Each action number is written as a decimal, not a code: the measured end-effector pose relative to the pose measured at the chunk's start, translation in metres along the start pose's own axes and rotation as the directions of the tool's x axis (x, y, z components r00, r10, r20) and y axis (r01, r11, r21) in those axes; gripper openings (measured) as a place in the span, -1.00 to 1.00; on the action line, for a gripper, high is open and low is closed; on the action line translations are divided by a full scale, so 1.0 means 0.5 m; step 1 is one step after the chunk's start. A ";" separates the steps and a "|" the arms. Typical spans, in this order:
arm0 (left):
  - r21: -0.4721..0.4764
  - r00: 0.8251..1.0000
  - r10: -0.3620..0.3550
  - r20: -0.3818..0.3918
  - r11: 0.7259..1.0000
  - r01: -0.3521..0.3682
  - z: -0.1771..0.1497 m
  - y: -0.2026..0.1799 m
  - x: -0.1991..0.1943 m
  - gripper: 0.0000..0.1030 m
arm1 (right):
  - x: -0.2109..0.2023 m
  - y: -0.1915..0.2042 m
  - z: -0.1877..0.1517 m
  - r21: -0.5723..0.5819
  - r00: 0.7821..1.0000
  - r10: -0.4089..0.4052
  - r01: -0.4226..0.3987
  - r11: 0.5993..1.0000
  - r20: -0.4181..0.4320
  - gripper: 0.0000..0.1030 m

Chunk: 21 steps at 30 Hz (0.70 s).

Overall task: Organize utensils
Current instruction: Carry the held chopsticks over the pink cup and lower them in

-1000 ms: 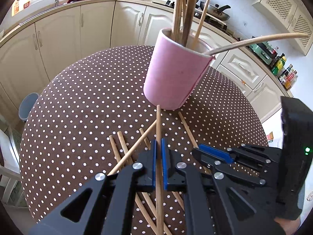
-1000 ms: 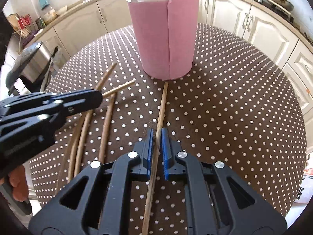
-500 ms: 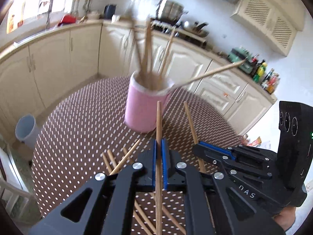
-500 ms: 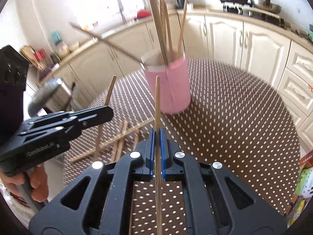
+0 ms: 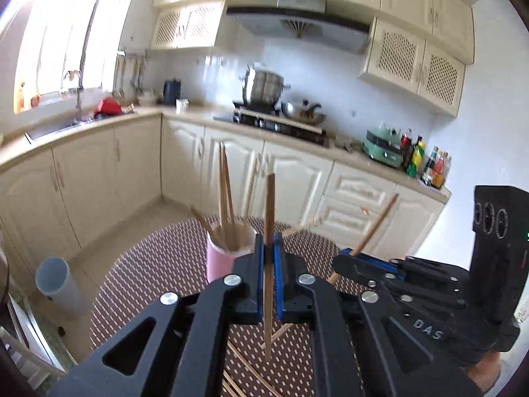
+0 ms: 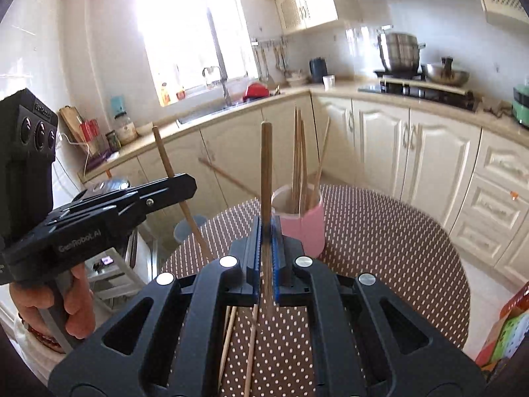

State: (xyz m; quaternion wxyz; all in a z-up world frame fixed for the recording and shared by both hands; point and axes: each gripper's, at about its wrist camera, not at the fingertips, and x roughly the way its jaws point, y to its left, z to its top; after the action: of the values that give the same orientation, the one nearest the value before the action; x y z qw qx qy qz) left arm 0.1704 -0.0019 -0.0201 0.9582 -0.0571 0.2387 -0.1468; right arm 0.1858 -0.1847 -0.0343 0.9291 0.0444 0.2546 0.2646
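A pink cup (image 5: 221,261) (image 6: 305,228) holding several wooden chopsticks stands on the round brown polka-dot table (image 6: 380,231). My left gripper (image 5: 269,244) is shut on a chopstick (image 5: 269,205) that stands upright, raised above the table. My right gripper (image 6: 266,228) is shut on another chopstick (image 6: 265,165), also upright. Each gripper shows in the other's view, the right one (image 5: 344,258) and the left one (image 6: 190,182), each with its stick angled up. Loose chopsticks (image 6: 231,340) lie on the table below the grippers.
Cream kitchen cabinets (image 5: 297,172) and a counter with stove and pots (image 5: 264,89) ring the table. A grey bin (image 5: 58,284) stands on the floor to the left. A colourful box (image 6: 506,334) sits at the table's right edge.
Both grippers have lifted their chopsticks off the table and tilted up and back. The cup now looks farther and lower, and the sticks point upward.
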 end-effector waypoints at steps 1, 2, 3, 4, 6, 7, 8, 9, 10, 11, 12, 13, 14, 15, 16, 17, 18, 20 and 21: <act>0.001 1.000 0.008 0.016 1.000 -0.008 0.009 0.000 -0.004 -0.89 | -0.005 0.002 0.009 -0.002 1.000 0.000 0.000 1.000 0.015 -0.88; 0.005 0.999 0.017 0.041 1.000 -0.017 0.020 0.000 -0.010 -0.89 | -0.007 0.007 0.023 -0.009 1.000 0.000 0.001 1.000 0.029 -0.88; 0.006 0.998 0.020 0.060 1.000 -0.020 0.031 0.001 -0.015 -0.89 | -0.009 0.010 0.034 -0.014 0.999 0.001 0.000 1.000 0.037 -0.88; 0.004 0.997 0.022 0.077 1.000 -0.023 0.041 0.000 -0.020 -0.89 | -0.006 0.009 0.044 -0.018 0.999 0.002 -0.001 1.000 0.048 -0.89; -0.002 0.994 0.034 0.106 0.999 -0.033 0.066 0.004 -0.019 -0.89 | -0.005 0.016 0.067 -0.036 0.998 0.002 0.001 0.999 0.066 -0.89; -0.007 0.992 0.039 0.121 0.999 -0.039 0.078 0.006 -0.020 -0.89 | -0.002 0.023 0.081 -0.046 0.997 0.003 0.001 0.999 0.076 -0.89; -0.010 0.990 0.043 0.134 0.999 -0.042 0.088 0.007 -0.019 -0.89 | 0.001 0.027 0.088 -0.055 0.997 0.001 0.004 0.999 0.080 -0.89; -0.017 0.987 0.050 0.153 0.999 -0.048 0.101 0.011 -0.019 -0.89 | 0.005 0.033 0.099 -0.063 0.996 -0.003 0.008 0.998 0.087 -0.89; -0.023 0.984 0.059 0.169 0.998 -0.056 0.113 0.014 -0.015 -0.89 | 0.009 0.040 0.110 -0.074 0.995 -0.011 0.018 0.997 0.098 -0.89; -0.027 0.982 0.063 0.178 0.998 -0.059 0.122 0.017 -0.012 -0.89 | 0.011 0.043 0.117 -0.082 0.994 -0.017 0.026 0.996 0.104 -0.89; -0.033 0.979 0.067 0.191 0.998 -0.062 0.129 0.018 -0.009 -0.89 | 0.018 0.045 0.124 -0.087 0.993 -0.023 0.033 0.996 0.112 -0.89; -0.037 0.976 0.073 0.206 0.997 -0.067 0.137 0.019 -0.006 -0.89 | 0.023 0.046 0.130 -0.088 0.992 -0.025 0.036 0.995 0.121 -0.89; -0.039 0.973 0.080 0.216 0.997 -0.073 0.143 0.021 -0.002 -0.89 | 0.031 0.047 0.140 -0.088 0.991 -0.026 0.037 0.995 0.128 -0.89; -0.050 0.970 0.084 0.229 0.996 -0.074 0.152 0.024 0.002 -0.89 | 0.036 0.047 0.146 -0.087 0.990 -0.030 0.042 0.995 0.136 -0.89; -0.055 0.968 0.082 0.237 0.996 -0.071 0.157 0.025 0.006 -0.89 | 0.041 0.046 0.153 -0.082 0.988 -0.034 0.047 0.996 0.149 -0.88; -0.061 0.966 0.081 0.245 0.996 -0.068 0.165 0.029 0.012 -0.89 | 0.048 0.044 0.162 -0.074 0.987 -0.033 0.045 0.996 0.157 -0.89; -0.064 0.965 0.082 0.248 0.996 -0.068 0.171 0.029 0.016 -0.89 | 0.054 0.040 0.170 -0.063 0.986 -0.031 0.042 0.997 0.167 -0.89; -0.064 0.960 0.085 0.267 0.995 -0.071 0.182 0.030 0.022 -0.89 | 0.061 0.034 0.184 -0.059 0.981 -0.043 0.055 0.997 0.187 -0.89; -0.059 0.957 0.089 0.277 0.995 -0.075 0.189 0.030 0.028 -0.89 | 0.063 0.032 0.189 -0.057 0.979 -0.049 0.062 0.996 0.197 -0.89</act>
State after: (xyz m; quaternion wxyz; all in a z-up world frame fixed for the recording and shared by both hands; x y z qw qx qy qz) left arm 0.2308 0.0119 0.0541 0.9859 -0.0905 0.1066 -0.0917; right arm 0.2485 -0.1501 0.0370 0.9576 0.0337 0.1547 0.2408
